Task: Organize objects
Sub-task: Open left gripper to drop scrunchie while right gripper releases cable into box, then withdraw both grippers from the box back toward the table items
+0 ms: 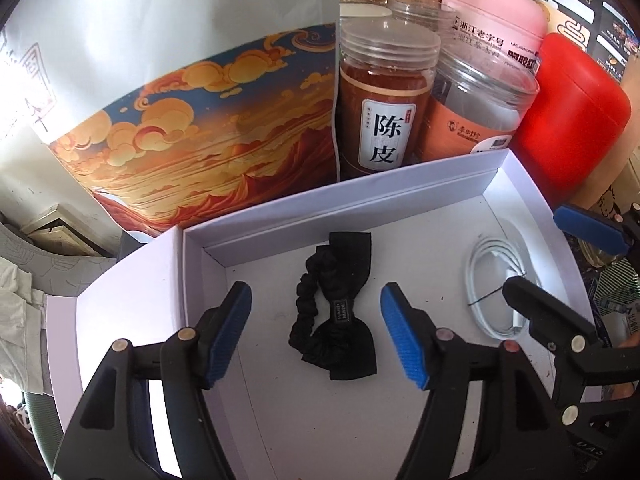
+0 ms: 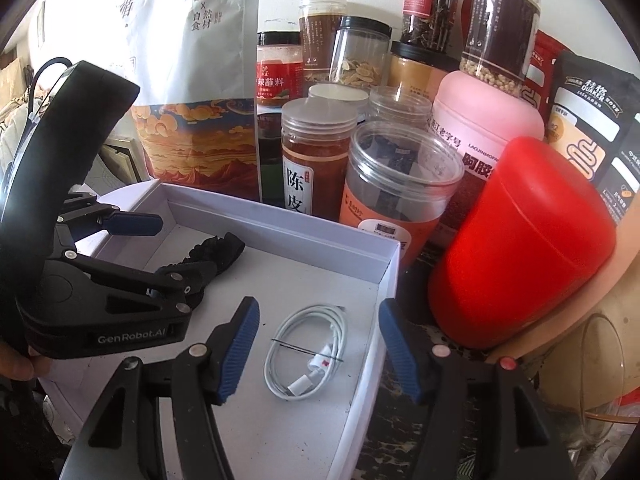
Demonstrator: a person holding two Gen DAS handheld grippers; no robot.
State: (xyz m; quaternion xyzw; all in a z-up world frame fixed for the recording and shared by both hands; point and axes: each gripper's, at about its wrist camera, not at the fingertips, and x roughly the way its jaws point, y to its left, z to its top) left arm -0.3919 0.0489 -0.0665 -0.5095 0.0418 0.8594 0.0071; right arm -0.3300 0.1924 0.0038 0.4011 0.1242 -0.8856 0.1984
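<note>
Both grippers, left [image 1: 316, 330] and right [image 2: 314, 350], hover with fingers spread, empty, over the white box [image 1: 360, 196] holding bow [image 1: 334, 312] and cable [image 2: 308, 350]; risk: crowded fingers collide, or cable uncoils when pinched.

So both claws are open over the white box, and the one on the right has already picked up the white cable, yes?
Not quite. Both claws are open, but the right claw holds nothing: the right wrist view shows the cable lying coiled on the box floor between its fingers.
</note>
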